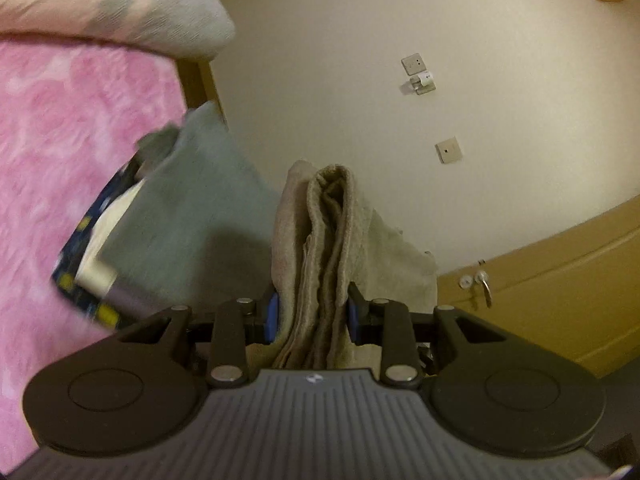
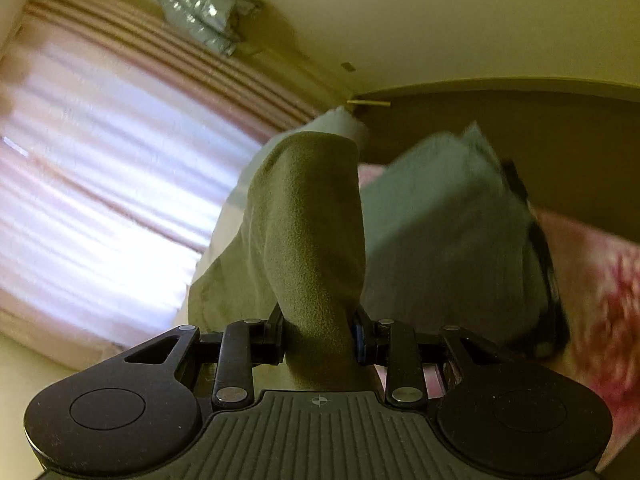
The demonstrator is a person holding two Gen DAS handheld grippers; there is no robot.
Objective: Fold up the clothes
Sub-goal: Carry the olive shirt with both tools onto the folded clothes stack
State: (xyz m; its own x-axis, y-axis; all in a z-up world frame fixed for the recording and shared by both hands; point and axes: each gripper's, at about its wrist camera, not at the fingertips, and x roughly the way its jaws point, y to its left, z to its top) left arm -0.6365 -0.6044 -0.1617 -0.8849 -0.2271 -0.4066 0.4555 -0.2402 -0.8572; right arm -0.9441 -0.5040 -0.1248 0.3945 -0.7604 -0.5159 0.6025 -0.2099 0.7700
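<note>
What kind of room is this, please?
Most likely a bedroom: a pink fluffy blanket is spread with a pillow lying above it, curtains cover a window, and there is a wooden door.

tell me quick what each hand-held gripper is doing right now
Left hand-held gripper: closed on a bunched fold of the beige towel.
Right hand-held gripper: closed on a thick fold of olive-looking cloth.
</note>
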